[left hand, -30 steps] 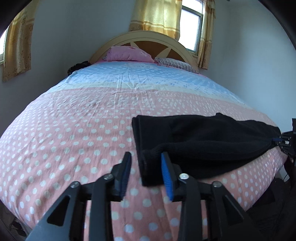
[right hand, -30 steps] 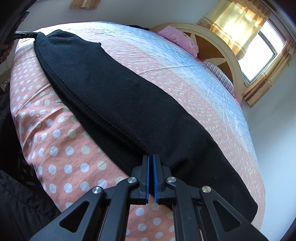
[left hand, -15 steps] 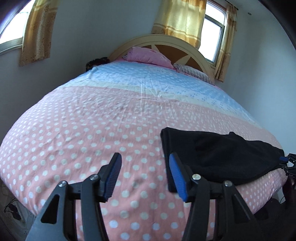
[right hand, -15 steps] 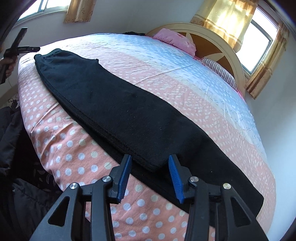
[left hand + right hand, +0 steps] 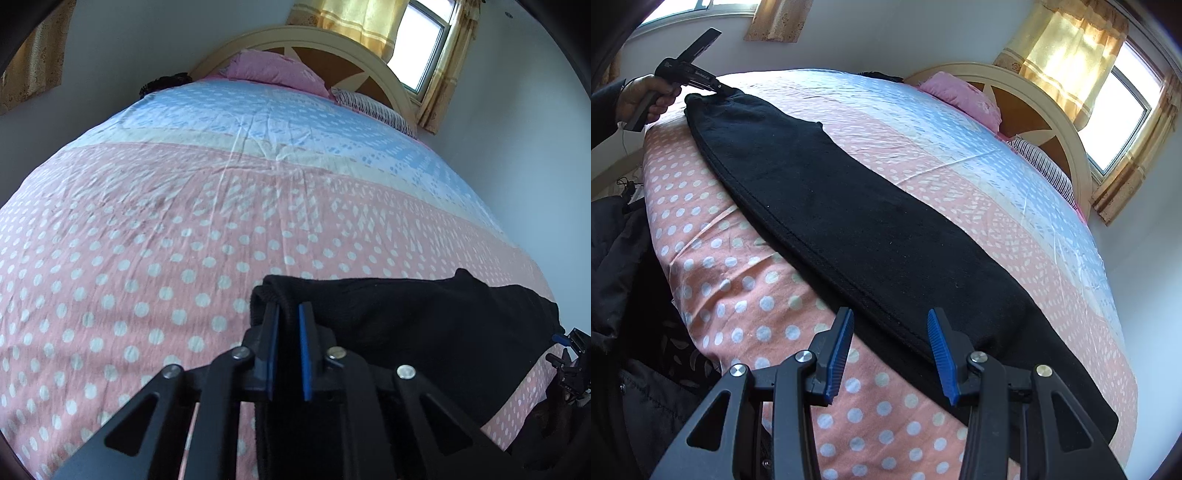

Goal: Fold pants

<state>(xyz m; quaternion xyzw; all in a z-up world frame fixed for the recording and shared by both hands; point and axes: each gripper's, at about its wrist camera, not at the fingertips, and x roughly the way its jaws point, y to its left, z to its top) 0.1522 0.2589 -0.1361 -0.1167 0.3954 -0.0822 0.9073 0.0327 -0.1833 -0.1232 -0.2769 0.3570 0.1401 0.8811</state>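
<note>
Now left gripper (image 5: pixel 287 314) pinches the pants (image 5: pixel 849 229) (black, on bed (image 5: pixel 184 221)); right gripper (image 5: pixel 890 325) jaws gape empty.

The left tongs (image 5: pixel 287 314) sit at 6 o'clock, blue pads close together and clamped on the near corner of the black pants (image 5: pixel 406 332). The pants lie flat on the bed (image 5: pixel 147 240), extending toward 4 o'clock, where part of the right tongs (image 5: pixel 570 350) shows at the frame edge beside the fabric. A pink pillow (image 5: pixel 273 70) and a striped pillow (image 5: pixel 373 107) rest against the headboard (image 5: pixel 332 38) at 12 o'clock.
</note>
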